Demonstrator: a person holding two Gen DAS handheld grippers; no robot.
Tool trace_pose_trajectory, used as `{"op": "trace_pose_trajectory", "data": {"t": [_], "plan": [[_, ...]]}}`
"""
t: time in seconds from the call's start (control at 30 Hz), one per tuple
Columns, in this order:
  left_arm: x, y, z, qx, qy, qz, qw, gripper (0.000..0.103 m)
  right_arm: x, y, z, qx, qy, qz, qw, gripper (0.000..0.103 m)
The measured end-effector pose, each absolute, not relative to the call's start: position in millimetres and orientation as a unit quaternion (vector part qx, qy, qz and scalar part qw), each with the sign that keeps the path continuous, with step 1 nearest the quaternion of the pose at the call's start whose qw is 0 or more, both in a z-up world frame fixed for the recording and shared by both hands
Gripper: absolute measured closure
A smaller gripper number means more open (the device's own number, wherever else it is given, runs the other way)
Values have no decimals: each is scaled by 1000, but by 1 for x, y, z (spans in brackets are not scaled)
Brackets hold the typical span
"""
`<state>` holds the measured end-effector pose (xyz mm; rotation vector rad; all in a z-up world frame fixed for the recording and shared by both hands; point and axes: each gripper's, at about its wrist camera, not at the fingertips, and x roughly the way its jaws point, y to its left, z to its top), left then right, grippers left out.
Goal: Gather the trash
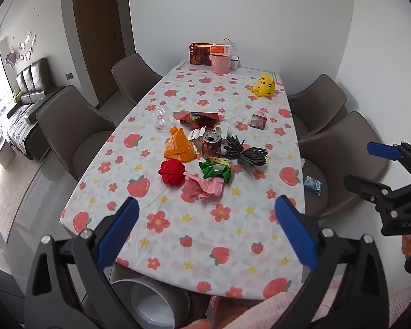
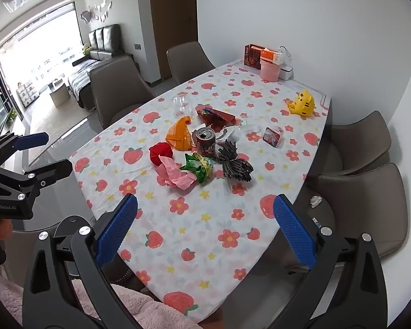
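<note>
Above the table's [image 1: 233, 227] near end, left tool [image 1: 205, 213] and right tool [image 2: 205, 211] gape wide, both empty, touching nothing.

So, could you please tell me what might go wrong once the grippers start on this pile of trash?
1. The opened red drink can stands upright among wrappers; a nudge could tip it and spill any leftover liquid onto the floral tablecloth.
2. The clear crumpled plastic is hard to see and easily missed.
3. The yellow cat toy might get collected by mistake.
</note>
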<state>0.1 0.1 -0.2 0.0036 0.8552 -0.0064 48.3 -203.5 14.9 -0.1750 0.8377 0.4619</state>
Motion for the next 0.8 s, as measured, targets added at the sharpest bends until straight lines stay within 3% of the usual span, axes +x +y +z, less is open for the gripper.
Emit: {"op": "trace_pose_trajectory", "data": {"t": [0.8], "plan": [[-11,0,9,-4,411,-10,912,4,46,-203,21,-93,399,229,883,7]]}}
